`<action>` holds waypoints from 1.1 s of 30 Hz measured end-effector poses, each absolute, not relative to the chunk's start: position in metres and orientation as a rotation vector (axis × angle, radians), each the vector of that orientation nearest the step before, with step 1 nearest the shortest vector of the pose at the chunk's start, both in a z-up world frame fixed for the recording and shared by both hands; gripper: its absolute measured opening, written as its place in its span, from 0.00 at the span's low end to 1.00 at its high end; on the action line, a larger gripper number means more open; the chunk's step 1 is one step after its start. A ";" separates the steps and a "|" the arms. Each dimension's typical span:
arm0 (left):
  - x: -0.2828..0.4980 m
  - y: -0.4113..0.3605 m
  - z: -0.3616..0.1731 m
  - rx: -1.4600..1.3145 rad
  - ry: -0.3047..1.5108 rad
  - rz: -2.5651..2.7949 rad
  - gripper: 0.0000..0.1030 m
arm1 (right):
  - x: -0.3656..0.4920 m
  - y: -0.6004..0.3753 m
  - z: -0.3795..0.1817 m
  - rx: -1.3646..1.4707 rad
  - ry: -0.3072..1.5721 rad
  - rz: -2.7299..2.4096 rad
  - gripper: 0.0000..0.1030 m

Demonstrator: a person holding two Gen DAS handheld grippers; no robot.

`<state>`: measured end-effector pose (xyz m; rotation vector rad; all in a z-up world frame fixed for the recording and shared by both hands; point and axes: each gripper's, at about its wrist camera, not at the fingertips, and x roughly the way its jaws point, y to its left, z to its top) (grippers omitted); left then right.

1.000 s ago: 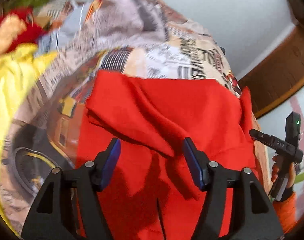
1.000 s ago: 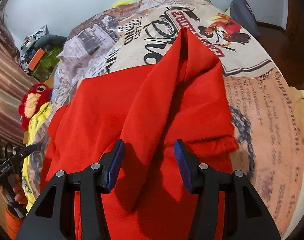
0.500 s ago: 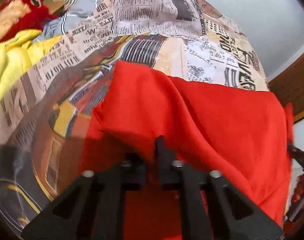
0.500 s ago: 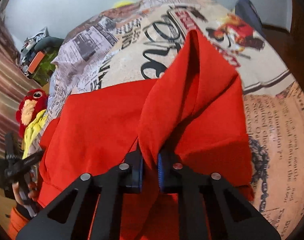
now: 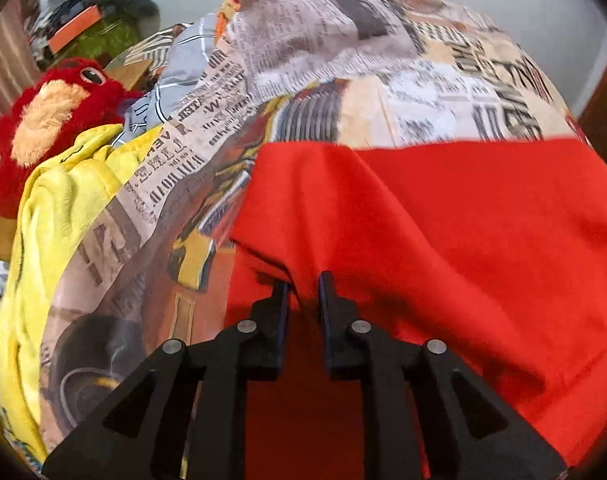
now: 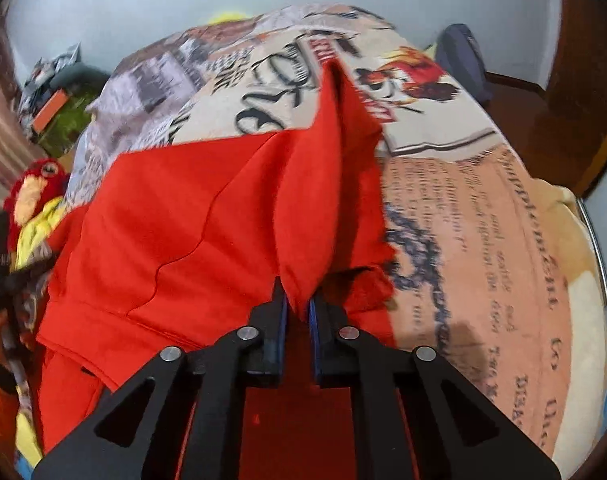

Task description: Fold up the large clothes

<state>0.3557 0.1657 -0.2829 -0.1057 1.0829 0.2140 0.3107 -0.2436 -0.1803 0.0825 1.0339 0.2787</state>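
- Both grippers are pinching folds of the red garment [image 5: 443, 220], which is spread on the newspaper-print bedspread [image 5: 303, 60].
- Left gripper [image 5: 303, 280]: jaws just eased open slightly, cloth still pinched.
- Right gripper [image 6: 299, 300]: jaws nearly closed on a raised ridge of the garment.
- Yellow cloth [image 5: 55, 200] lies left of the garment.

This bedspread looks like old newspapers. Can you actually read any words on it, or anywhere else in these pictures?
"Supplement": probably, a blurred heading above a column of print on the newspaper-print bedspread, right wrist view.
All other headlines and fine print on the bedspread, in both views: too blurred, tilted or small to read.
Red garment, yellow cloth, plush toy: no text visible.
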 end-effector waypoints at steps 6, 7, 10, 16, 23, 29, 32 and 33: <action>0.335 0.158 -0.247 -0.111 1.034 0.139 0.27 | 0.306 -0.251 -0.148 0.021 0.932 0.188 0.17; 0.335 0.155 -0.242 -0.108 1.019 0.134 0.36 | 0.309 -0.251 -0.142 0.018 0.921 0.191 0.23; 0.341 0.141 -0.223 -0.077 0.970 0.101 0.40 | 0.322 -0.243 -0.130 0.014 0.887 0.212 0.48; 0.382 0.106 -0.228 -0.119 0.977 -0.011 0.55 | 0.371 -0.213 -0.138 -0.006 0.881 0.243 0.57; 0.411 0.095 -0.285 -0.088 1.034 0.025 0.71 | 0.429 -0.230 -0.203 -0.045 1.035 0.119 0.57; 0.400 0.115 -0.295 -0.136 1.009 0.030 0.81 | 0.432 -0.286 -0.209 0.018 1.014 0.004 0.61; 0.396 0.114 -0.294 -0.122 1.008 0.051 0.81 | 0.425 -0.283 -0.205 -0.074 1.004 -0.042 0.61; 0.394 0.113 -0.293 -0.111 1.010 0.058 0.81 | 0.419 -0.275 -0.200 -0.173 0.970 -0.092 0.61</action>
